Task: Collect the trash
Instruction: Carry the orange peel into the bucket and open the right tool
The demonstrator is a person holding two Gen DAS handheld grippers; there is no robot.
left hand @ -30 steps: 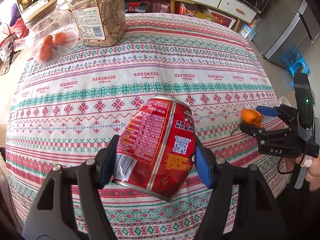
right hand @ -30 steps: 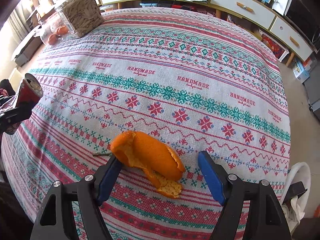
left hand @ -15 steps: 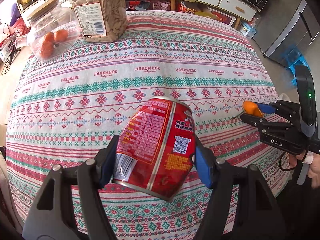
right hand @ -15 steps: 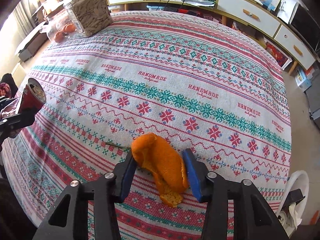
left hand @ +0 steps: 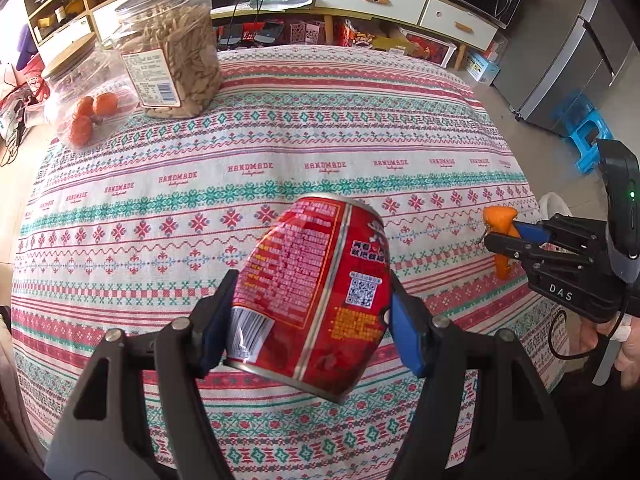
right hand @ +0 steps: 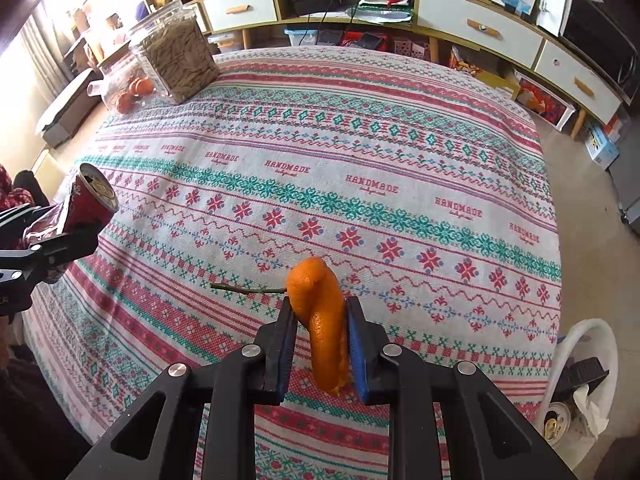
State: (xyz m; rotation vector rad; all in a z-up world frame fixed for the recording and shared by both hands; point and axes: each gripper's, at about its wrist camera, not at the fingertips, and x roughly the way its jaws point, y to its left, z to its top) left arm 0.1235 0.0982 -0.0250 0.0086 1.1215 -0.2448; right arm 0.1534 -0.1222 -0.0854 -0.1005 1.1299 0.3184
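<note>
Table: covered by a patterned cloth [right hand: 360, 152] in red, teal and white bands with the word HANDMADE repeated across it.
Left gripper [left hand: 308, 312]: clamped across a dented red drink can [left hand: 312, 292]; both blue pads [left hand: 406, 332] press on the can's sides.
Can position: held clear of the cloth, tilted, top end pointing away from the camera and bottom rim nearest the lens; in the right wrist view the same can [right hand: 90, 204] shows at the left edge with its gold top facing up.
Right gripper [right hand: 320, 344]: jaws closing, pads pressing on an orange peel [right hand: 320, 320] from both sides; gap narrow.
Peel position: upright between the pads, curled top above the fingertips, lower end hanging below them, off the cloth; in the left wrist view the peel [left hand: 500, 224] shows at the right edge in the right gripper [left hand: 508, 236].
Twig [right hand: 248, 289]: thin, sticks out to the left from the peel's side, above the cloth.
Far corner of table: clear jar of pale seeds [left hand: 172, 56]; just beside it a clear container with small orange fruits [left hand: 86, 116].
Floor, right of table: white bin [right hand: 580, 368] holding scraps.
Background: low cabinet with white drawers [right hand: 476, 20].
</note>
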